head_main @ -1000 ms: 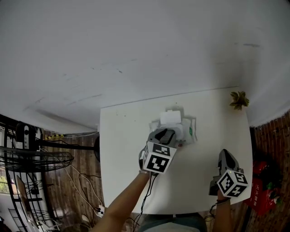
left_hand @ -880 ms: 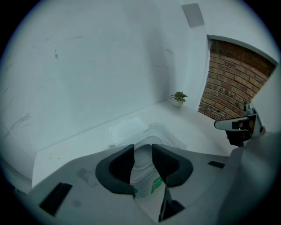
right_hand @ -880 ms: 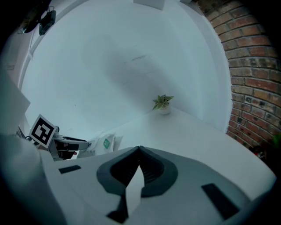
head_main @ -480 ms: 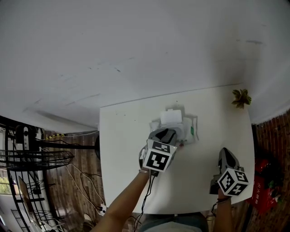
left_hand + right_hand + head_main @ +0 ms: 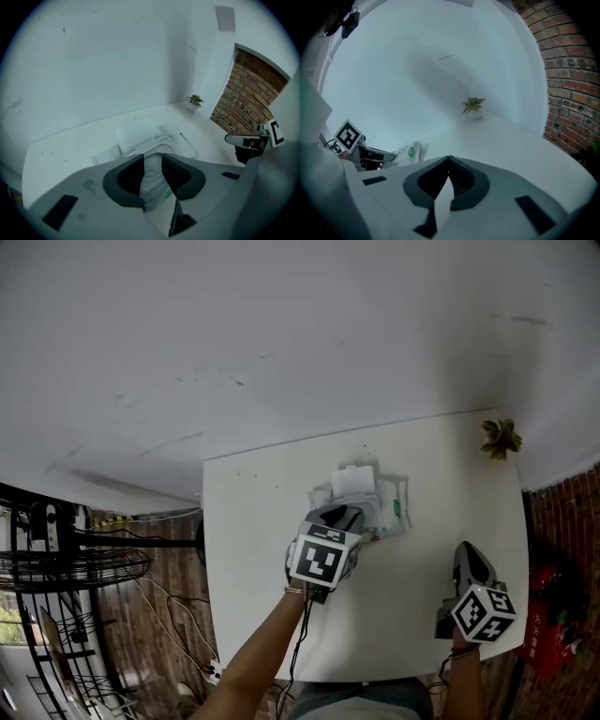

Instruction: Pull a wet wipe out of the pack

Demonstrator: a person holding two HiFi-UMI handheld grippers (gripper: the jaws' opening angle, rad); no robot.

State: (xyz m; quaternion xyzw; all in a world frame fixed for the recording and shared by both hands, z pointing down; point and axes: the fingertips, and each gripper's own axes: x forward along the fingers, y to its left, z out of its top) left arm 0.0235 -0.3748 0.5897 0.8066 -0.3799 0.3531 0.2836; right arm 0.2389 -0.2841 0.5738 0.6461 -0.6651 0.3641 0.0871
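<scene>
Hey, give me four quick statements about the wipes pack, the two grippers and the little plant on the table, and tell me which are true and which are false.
1. The lid of the pack is flipped open. True.
2. The right hand-held gripper is clamped on the pack. False: its jaws are together on nothing, and it sits off to the right, apart from the pack.
3. The left hand-held gripper has a white wet wipe between its jaws, above the pack. True.
4. The small plant stands right against the pack. False: it is at the far right corner of the table, well away from the pack.
</scene>
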